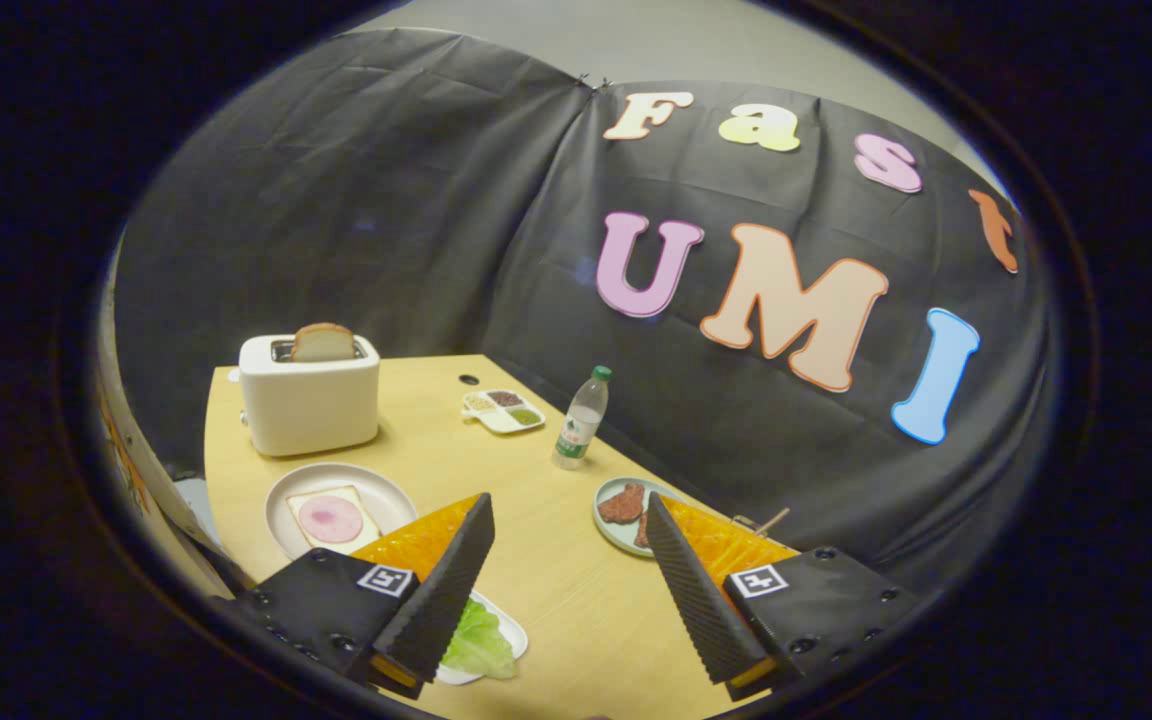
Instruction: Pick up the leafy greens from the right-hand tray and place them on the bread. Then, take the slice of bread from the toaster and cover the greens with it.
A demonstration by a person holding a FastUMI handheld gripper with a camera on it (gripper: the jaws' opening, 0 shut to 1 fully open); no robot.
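The hand-held gripper (pixel 566 525) hovers released, fingers spread wide above the surface (pixel 556 590). The leafy greens (pixel 479 645) lie on a white tray (pixel 514 630) just beside the left finger; beyond, ham-topped bread (pixel 333 519) sits on a plate (pixel 386 495) before the toaster (pixel 309 400) holding a bread slice (pixel 323 343).

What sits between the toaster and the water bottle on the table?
In the gripper view, a small divided dish of condiments lies between the toaster and the water bottle; the open fingers hold nothing.

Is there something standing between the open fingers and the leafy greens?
Nothing visible does. The gripper is open, and the leafy greens lie on their tray right beside one finger, with only bare table nearby.
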